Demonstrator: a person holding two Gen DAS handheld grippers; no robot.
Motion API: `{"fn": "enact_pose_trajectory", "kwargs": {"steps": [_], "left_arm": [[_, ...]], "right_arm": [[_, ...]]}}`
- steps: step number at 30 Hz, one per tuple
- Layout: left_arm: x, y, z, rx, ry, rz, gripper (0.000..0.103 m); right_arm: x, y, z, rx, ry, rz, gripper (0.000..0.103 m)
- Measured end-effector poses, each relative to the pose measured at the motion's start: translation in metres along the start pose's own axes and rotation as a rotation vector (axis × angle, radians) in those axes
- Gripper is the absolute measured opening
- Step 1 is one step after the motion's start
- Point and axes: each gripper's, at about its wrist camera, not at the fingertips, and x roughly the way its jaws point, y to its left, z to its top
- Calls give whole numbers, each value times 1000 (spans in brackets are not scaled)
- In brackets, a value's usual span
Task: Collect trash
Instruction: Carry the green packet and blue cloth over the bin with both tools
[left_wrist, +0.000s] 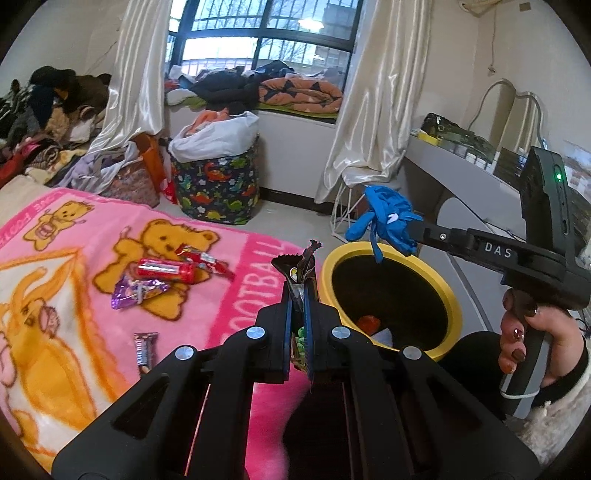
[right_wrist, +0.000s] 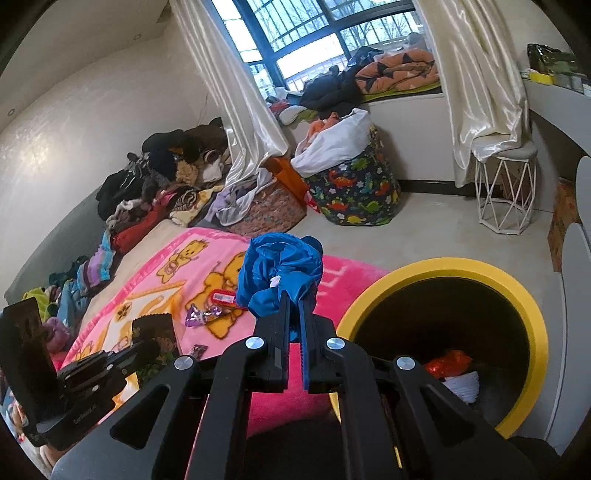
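Observation:
My left gripper (left_wrist: 300, 273) is shut on a dark snack wrapper (left_wrist: 304, 266) with a serrated top, held above the pink blanket's edge beside the bin; it also shows in the right wrist view (right_wrist: 155, 332). My right gripper (right_wrist: 293, 301) is shut on a crumpled blue glove (right_wrist: 280, 273), seen from the left wrist view (left_wrist: 388, 221) hanging over the far rim of the yellow-rimmed trash bin (left_wrist: 452, 295). The bin (right_wrist: 532, 314) holds red and white trash. A red wrapper (left_wrist: 166, 269), a purple wrapper (left_wrist: 138, 290) and a small dark wrapper (left_wrist: 144, 350) lie on the blanket.
The pink bear blanket (left_wrist: 74, 295) covers the bed. A dinosaur-print basket (left_wrist: 216, 184) with a white bag stands on the floor near the window. A white wire stool (right_wrist: 506, 195) stands by the curtain. Clothes are piled (right_wrist: 155, 184) along the wall. A desk (left_wrist: 461, 166) is at right.

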Motion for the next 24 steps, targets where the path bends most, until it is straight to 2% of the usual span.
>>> {"fn": "enact_pose_trajectory", "kwargs": {"steps": [24], "left_arm": [[21,-45,7,60,5,-80,2]], "right_arm": [[-23,-34,0,56,-40,-68,5]]}}
